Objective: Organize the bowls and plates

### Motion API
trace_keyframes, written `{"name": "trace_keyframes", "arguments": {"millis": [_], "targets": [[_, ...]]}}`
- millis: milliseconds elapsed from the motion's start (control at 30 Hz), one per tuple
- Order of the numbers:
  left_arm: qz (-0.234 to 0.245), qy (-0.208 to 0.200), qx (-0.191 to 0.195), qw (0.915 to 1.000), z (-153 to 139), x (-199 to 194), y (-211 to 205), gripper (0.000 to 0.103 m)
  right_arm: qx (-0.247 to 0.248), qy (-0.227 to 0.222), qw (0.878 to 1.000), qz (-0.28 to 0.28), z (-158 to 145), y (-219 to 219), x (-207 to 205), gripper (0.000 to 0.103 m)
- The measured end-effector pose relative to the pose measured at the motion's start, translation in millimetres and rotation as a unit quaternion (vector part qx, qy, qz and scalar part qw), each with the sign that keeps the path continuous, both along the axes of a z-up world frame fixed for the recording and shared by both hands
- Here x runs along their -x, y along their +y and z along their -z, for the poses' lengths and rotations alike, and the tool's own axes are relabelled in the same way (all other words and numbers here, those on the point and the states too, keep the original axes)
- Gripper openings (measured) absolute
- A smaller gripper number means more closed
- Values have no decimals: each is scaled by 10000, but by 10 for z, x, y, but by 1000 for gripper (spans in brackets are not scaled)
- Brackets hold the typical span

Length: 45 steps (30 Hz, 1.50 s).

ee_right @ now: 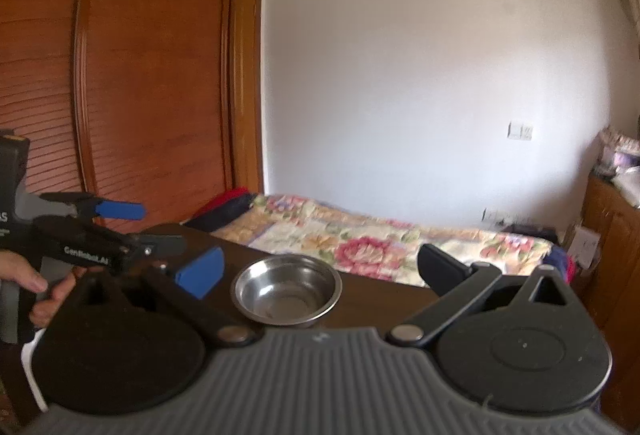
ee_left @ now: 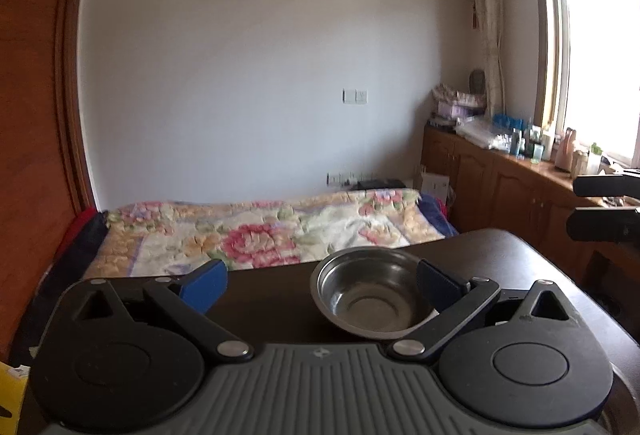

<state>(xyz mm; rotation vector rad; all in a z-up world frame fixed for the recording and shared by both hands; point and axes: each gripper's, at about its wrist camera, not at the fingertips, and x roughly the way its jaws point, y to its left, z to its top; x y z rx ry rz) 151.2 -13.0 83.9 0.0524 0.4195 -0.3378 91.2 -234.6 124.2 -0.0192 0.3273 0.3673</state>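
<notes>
A small steel bowl [ee_left: 370,297] stands upright on the dark table [ee_left: 272,299]. In the left wrist view my left gripper [ee_left: 320,285] is open, and its right finger overlaps the bowl's right rim. In the right wrist view the same bowl [ee_right: 287,289] sits between the wide-open fingers of my right gripper [ee_right: 320,271], nearer the left one, untouched. My left gripper [ee_right: 120,223] shows there at the left, held by a hand. The right gripper's black fingers [ee_left: 600,207] show at the right edge of the left wrist view.
A bed with a floral quilt [ee_left: 256,231] lies just beyond the table's far edge. A wooden wardrobe [ee_right: 140,75] stands at the left. A low cabinet [ee_left: 500,179] with bottles runs under the window at the right. A white object's edge [ee_right: 30,367] shows at lower left.
</notes>
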Motion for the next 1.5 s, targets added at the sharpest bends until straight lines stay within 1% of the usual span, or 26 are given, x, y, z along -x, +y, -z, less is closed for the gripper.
{"name": "trace_keyframes", "arguments": {"millis": [67,100,167,200,267,300,433,600,733,800,833,900,933,1000,1033,1067,1167,1267,1367,1500], "targets": [[70,151,-31,9999,29,-137,-22,103,-80,255,9996,-78,15,-38,-180,102],[141,263,-58,9995,51,-214,-34,101,-120,391,9991,-133,28,-56,-265,98],[254,515,-73,9983,96,-358,-64,95,-165,697,9972,-214,59,-82,-445,91],[297,642,-99,9974,132,-435,-78,92,-156,853,9959,-252,81,-85,-547,89],[329,867,-167,9955,200,-583,-111,82,-185,1185,9921,-376,136,-86,-741,86],[346,957,-191,9946,228,-641,-132,80,-187,1354,9897,-419,174,-77,-833,82],[393,1225,-147,9916,299,-828,-184,76,-131,1851,9808,-592,349,-3,-1106,75],[382,1318,-293,9901,339,-927,-241,75,-140,2257,9715,-716,504,48,-1324,67],[396,1402,-368,9886,393,-969,-277,69,-218,2425,9672,-730,581,58,-1396,61],[382,1454,-426,9877,414,-1004,-298,61,-223,2502,9649,-769,611,65,-1409,56],[385,1494,-448,9870,434,-1015,-305,53,-218,2542,9638,-779,623,63,-1435,55],[410,1558,-438,9860,468,-1026,-303,42,-210,2633,9609,-827,651,72,-1468,47],[430,1601,-443,9852,485,-1028,-305,35,-207,2672,9598,-832,667,79,-1467,44],[420,1579,-404,9857,481,-1013,-308,34,-219,2731,9575,-895,694,99,-1478,31],[397,1573,-406,9859,481,-1004,-312,34,-237,2741,9571,-912,696,109,-1473,29],[387,1553,-411,9862,477,-992,-316,33,-244,2733,9571,-927,690,121,-1475,22],[305,1447,-356,9884,430,-935,-313,29,-151,2635,9610,-826,672,148,-1459,20],[306,1305,-322,9905,347,-857,-320,28,-167,2549,9638,-765,631,135,-1411,16],[321,1099,-266,9931,206,-729,-345,26,-184,2403,9679,-708,548,96,-1331,13],[339,793,-276,9959,-8,-519,-397,26,-238,2147,9747,-573,393,29,-1174,12]]}}
